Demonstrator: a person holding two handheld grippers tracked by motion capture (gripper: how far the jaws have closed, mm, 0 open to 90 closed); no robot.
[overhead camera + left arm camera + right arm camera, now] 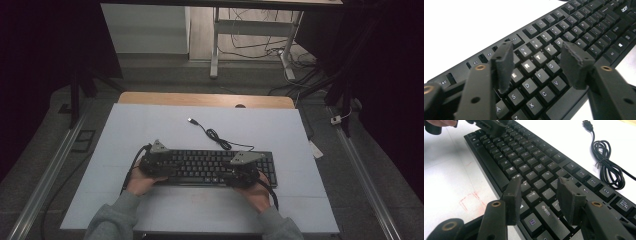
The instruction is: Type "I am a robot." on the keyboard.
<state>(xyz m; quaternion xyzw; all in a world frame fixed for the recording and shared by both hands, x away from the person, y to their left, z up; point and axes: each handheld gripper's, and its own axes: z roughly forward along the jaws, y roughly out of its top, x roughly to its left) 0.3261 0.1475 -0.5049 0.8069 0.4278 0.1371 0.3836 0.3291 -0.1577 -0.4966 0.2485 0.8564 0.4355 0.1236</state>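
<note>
**Ana:** Keyboard [220, 167] lies flat near the front of the pale surface [150, 130] in the high view, long side toward the person. The left gripper [156, 164] sits over its left end, the right gripper [243, 171] over the right half, short of the number pad. Its cable [216, 135] runs back in a loose coil to a plug lying free (so nothing tethers it).

**Ben:** And the left gripper view?

**Ana:** Jaws partly apart above the letter keys around E, R, T and F, nothing between the pads [503, 65]. Whether the tips touch the keycaps, I cannot tell from this angle.

**Ben:** Right gripper view?

**Ana:** Much the same: that gripper [539, 201] stands about half open over the keys near the right shift, gripping nothing.

**Ben:** How would it handle?

**Ana:** Probably a light, stiff plastic slab, long enough to tip if lifted at one end. The keycaps give and can pop off, so I'd pinch the front and back edges of the case at both ends, and mind the trailing cable dragging.
</note>
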